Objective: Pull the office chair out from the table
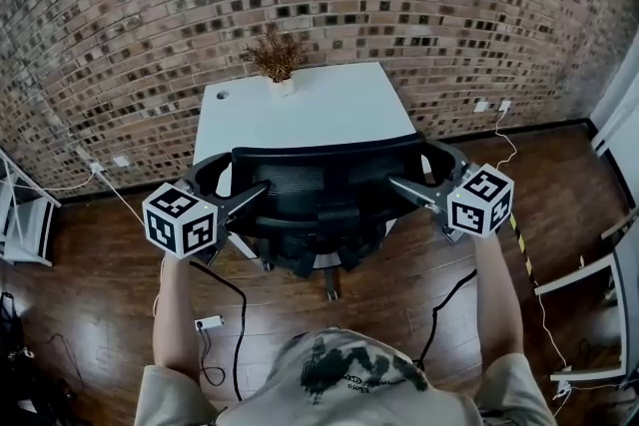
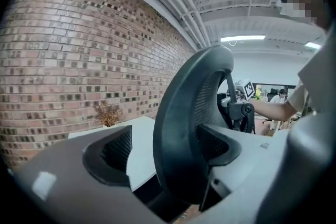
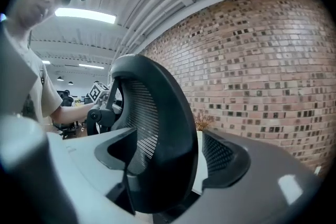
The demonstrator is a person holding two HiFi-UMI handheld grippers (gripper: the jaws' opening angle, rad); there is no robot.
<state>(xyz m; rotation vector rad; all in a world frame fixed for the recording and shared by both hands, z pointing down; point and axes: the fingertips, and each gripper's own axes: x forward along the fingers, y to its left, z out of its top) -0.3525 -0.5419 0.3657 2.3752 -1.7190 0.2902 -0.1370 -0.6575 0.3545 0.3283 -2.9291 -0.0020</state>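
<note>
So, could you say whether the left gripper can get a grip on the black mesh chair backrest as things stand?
Probably yes: the left gripper stands open astride the rim of the black mesh chair backrest, with nothing else in the gap; closing should catch it.

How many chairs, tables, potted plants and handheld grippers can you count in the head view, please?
office chair: 1
table: 1
potted plant: 1
grippers: 2 (left gripper, right gripper)
Total: 5
</note>
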